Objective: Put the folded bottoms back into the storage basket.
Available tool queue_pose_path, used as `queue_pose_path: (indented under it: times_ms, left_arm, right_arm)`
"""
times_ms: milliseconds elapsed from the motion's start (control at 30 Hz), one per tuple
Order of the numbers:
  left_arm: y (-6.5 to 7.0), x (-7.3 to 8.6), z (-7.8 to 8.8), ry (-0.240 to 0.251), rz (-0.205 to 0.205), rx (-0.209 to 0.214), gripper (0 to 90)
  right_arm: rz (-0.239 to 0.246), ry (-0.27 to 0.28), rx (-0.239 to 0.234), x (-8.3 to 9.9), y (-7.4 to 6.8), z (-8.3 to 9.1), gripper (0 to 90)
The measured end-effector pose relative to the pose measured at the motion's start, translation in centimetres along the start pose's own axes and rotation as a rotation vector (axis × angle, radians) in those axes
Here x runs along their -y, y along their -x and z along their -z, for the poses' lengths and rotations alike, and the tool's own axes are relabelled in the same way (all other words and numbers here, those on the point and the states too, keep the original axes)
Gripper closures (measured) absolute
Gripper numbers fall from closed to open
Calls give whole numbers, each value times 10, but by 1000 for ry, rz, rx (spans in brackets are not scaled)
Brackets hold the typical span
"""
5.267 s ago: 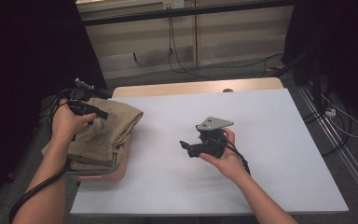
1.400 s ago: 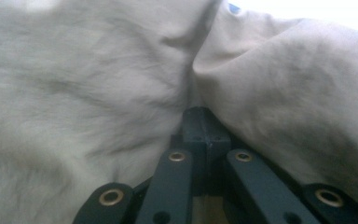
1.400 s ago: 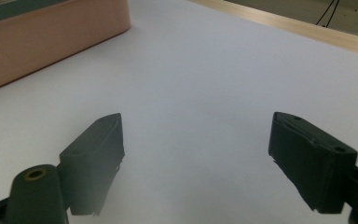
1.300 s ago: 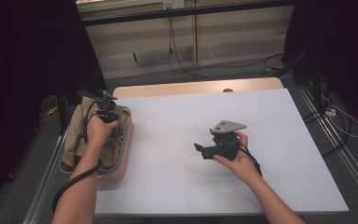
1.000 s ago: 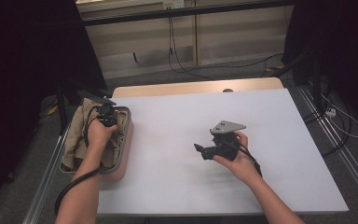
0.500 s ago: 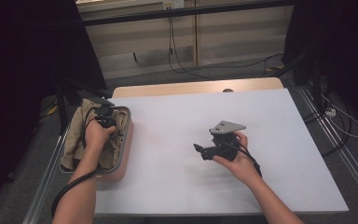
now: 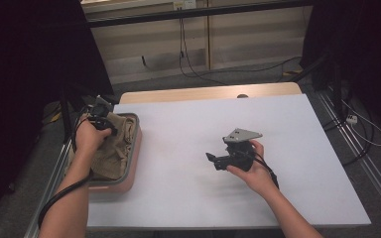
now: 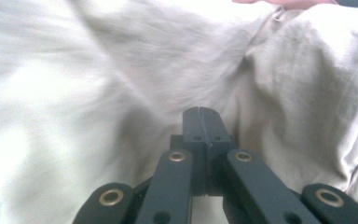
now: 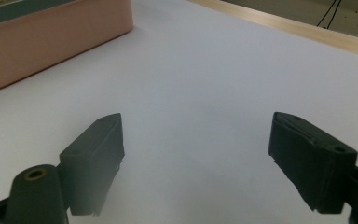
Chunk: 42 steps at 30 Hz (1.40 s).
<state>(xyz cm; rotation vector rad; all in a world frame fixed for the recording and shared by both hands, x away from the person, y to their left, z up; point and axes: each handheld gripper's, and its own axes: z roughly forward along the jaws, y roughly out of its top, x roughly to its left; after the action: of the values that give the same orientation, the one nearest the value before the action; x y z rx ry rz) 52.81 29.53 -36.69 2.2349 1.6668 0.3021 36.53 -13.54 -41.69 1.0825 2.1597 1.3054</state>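
Note:
A beige cloth (image 7: 113, 145) lies bunched in a pink tub (image 7: 130, 163) at the table's left edge. My left gripper (image 7: 99, 119) hangs just over the cloth's far end, held from above. In the left gripper view its jaws (image 8: 199, 113) are pressed together with nothing between them, and the blurred cloth (image 8: 307, 93) lies behind. My right gripper (image 7: 212, 158) rests low over the white table (image 7: 188, 124) near the middle, pointing left. Its jaws (image 9: 196, 154) stand wide open and empty, with the tub's pink wall (image 9: 51, 42) farther off.
The tub sits half over the table's left edge, beside a metal rail (image 7: 54, 173). A wooden strip (image 7: 208, 93) runs along the table's far side. Cables (image 7: 357, 124) lie on the floor to the right.
My left hand has lifted a little off the cloth in the tub and shifted slightly. The right hand and its gripper have kept still.

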Motion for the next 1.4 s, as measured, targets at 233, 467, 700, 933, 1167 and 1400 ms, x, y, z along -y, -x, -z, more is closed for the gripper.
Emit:
queue_pose_path:
  times_ms: [233,467,700,933,1167,1400]
  left_arm:
    - [-11,-4,19,24,-14,-49,900]
    - [-22,0,16,22,-26,-89,900]
    - [-34,12,-10,22,4,-97,900]
    - [-37,18,-25,9,5,-112,900]
    - [-36,26,-41,-30,23,-87,900]
    - [-34,32,-38,-42,36,-75,900]
  right_arm:
    - [-6,4,-1,0,1,1,177]
    - [-8,7,-2,0,1,2,177]
    - [-10,7,-5,0,0,0,176]
    - [-12,6,-5,0,0,-1,177]
    - [-8,5,-5,-1,-1,-1,176]
    - [-3,10,-7,-1,-2,0,176]
